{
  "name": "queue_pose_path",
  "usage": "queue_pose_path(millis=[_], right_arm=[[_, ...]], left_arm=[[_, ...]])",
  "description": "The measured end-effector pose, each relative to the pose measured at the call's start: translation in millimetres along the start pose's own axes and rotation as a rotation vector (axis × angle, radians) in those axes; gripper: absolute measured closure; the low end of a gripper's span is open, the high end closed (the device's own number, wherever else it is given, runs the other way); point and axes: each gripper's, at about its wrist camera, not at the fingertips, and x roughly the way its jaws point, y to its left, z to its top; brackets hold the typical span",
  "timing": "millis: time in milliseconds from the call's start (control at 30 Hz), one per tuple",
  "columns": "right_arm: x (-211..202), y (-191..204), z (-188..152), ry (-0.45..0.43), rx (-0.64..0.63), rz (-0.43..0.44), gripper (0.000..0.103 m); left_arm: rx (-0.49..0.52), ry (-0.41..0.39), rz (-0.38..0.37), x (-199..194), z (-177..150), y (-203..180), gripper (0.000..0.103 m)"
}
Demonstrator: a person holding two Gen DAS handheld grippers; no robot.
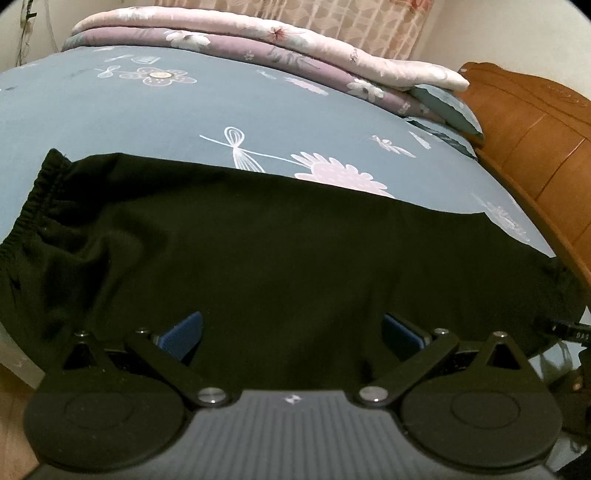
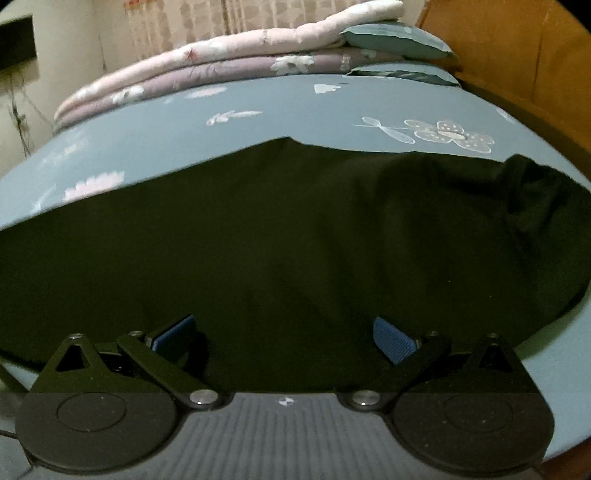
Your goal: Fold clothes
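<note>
A black garment (image 1: 258, 251) lies spread flat on the bed sheet (image 1: 110, 118), a blue-grey sheet printed with pale flowers; in the left wrist view its gathered elastic waistband (image 1: 33, 199) sits at the garment's left end, and the far edge runs straight across the sheet; in the right wrist view the same garment (image 2: 280, 240) fills the middle, its right end rumpled into folds; the left gripper (image 1: 291, 332) hangs over the near part of the garment with its jaws spread wide, blue pads (image 1: 184, 332) well apart and nothing between them but the cloth below; whether the pads touch the cloth cannot be told; the right gripper (image 2: 284, 332) is likewise wide apart over the garment's near edge, blue pads (image 2: 391, 339) clear of each other, holding nothing; beyond the garment, at the far side of the sheet, folded floral quilts (image 1: 258, 33) are stacked, pink on top of mauve; a blue pillow (image 1: 447, 107) lies at the quilts' right end, against a wooden headboard (image 1: 535, 125); a patterned curtain (image 1: 332, 18) hangs behind the quilts
</note>
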Motion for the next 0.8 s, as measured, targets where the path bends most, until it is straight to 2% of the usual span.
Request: queue_pose_path(millis=[100, 167, 233, 367, 500, 667, 800], right_arm=[[1.0, 1.9, 5.7, 0.023, -0.013, -0.018, 0.0], [-3.5, -7.2, 13.4, 0.015, 0.03, 0.03, 0.0], [-6.9, -20.4, 25.8, -0.024, 0.073, 0.07, 0.0], [-5.6, -53.2, 62.1, -0.151, 0.123, 0.056, 0.0], [17.3, -94.8, 102.4, -0.174, 0.239, 0.104, 0.0], [60.6, -132.6, 133.0, -0.098, 0.36, 0.196, 0.0], [85.3, -154.8, 132.8, -0.039, 0.418, 0.179, 0.0]], left_arm=[[0.05, 0.009, 0.012, 1.2, -1.5, -4.4, 0.001], [0.075, 0.014, 0.016, 2.0, -1.9, -6.1, 0.001], [0.074, 0.017, 0.015, 1.8, -1.3, -5.7, 0.001], [0.033, 0.021, -0.004, 1.2, 2.6, -0.4, 0.001], [0.035, 0.026, 0.0, 1.5, 3.1, -1.3, 0.001], [0.014, 0.03, 0.009, 2.9, 5.2, -2.0, 0.001], [-0.004, 0.03, 0.005, 3.5, 6.6, -0.2, 0.001]])
